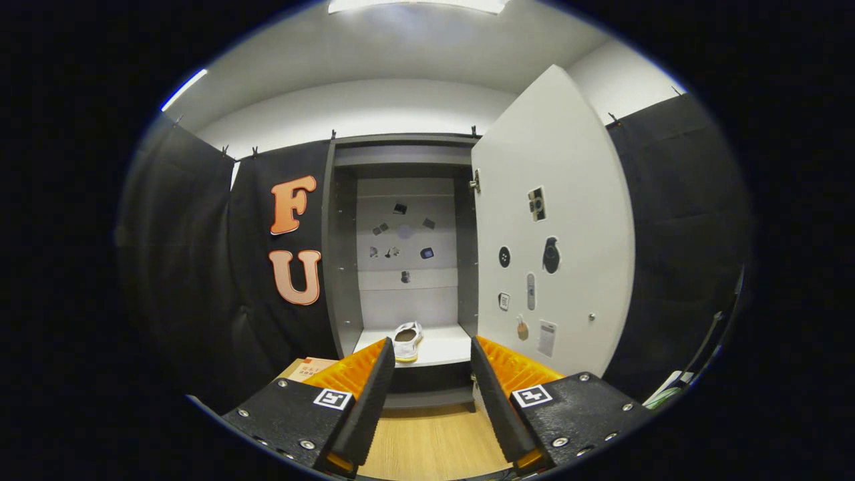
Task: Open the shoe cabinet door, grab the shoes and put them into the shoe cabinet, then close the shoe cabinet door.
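Gripper view is looking straight into the shoe cabinet (401, 254), and the gripper (431, 351) is hanging back from it with its fingers spread wide apart, nothing sitting between them. The cabinet door (568, 200) is standing swung open to the right of the opening, its inner face turned this way and carrying a scatter of small stickers (too small to make out properly). A white shoe (407, 341) is lying on the pale bottom shelf (447, 349) inside, toe pointing out toward the front edge, beyond the fingers and closer to the left one. More little stickers are dotting the cabinet's back panel above it. The wooden floor (434, 444) is showing below and between the fingers, and a corner of a cardboard box (308, 367) is peeking out past the left finger, down by the cabinet's left side.
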{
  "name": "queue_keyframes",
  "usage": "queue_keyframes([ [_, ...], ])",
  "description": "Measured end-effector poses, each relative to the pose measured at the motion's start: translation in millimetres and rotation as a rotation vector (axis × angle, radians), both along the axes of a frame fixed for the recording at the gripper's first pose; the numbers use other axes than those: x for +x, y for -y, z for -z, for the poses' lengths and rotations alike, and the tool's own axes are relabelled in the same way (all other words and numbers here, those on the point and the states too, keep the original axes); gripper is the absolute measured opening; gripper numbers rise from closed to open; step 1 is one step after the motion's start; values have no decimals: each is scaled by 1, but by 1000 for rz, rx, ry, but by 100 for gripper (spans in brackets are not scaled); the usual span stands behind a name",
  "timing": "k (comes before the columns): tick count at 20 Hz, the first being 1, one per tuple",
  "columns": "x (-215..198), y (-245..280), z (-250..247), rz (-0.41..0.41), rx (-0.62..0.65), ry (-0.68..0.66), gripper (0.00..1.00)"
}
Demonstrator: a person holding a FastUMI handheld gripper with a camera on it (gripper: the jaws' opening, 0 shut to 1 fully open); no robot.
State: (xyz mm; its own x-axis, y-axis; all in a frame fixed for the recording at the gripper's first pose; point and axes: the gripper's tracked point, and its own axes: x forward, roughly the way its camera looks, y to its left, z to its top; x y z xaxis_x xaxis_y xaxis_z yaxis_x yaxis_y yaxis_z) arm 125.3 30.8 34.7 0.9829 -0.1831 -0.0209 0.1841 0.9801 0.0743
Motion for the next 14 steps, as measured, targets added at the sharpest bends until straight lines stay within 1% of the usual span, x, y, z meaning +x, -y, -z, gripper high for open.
queue_keyframes([
  [7, -52, 68, 3, 149, -6, -25, 74],
  [10, -63, 102, 11, 225, -8, -25, 74],
  [13, -70, 130, 16, 263, 18, -23, 74],
  [14, -58, 147, 24, 273, 25, -24, 74],
])
